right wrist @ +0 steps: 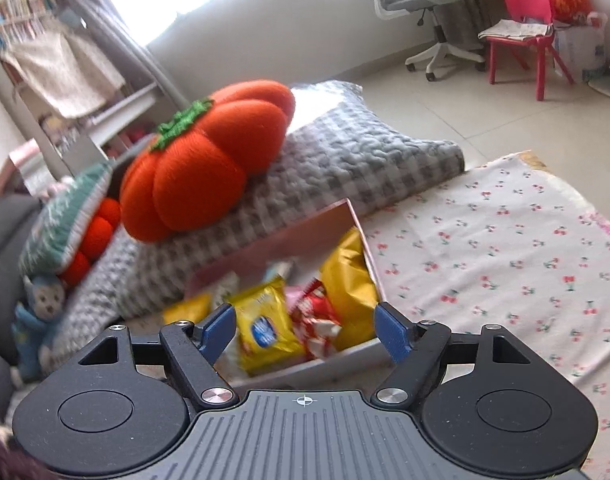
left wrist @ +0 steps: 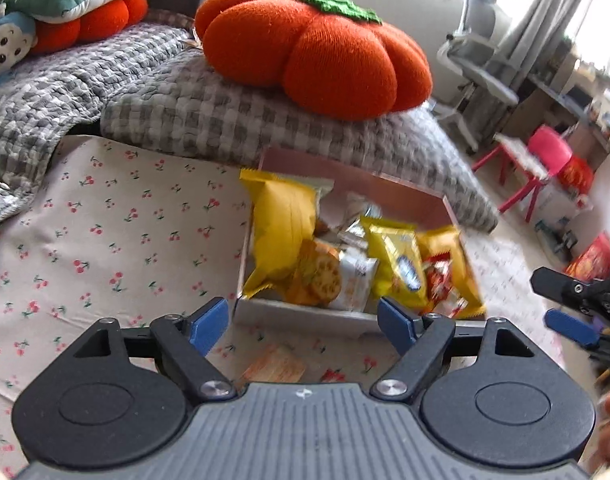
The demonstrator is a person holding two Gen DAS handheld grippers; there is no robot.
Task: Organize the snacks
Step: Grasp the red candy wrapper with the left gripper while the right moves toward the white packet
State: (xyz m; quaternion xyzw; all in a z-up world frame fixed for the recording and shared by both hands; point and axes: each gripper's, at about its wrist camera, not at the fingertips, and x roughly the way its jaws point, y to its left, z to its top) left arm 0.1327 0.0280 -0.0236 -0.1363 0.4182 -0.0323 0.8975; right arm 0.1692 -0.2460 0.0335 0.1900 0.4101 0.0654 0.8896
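Left wrist view, left claw [left wrist: 303, 320] wide & empty, right claw [right wrist: 305, 330] same, snack box [left wrist: 301, 312] w/ packets below

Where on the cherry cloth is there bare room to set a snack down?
Free: the cherry-print cloth between the box and the grey checked blanket, and the wide stretch on the box's other side. Crowded: the box, packed with snack packets. One packet lies in front of it.
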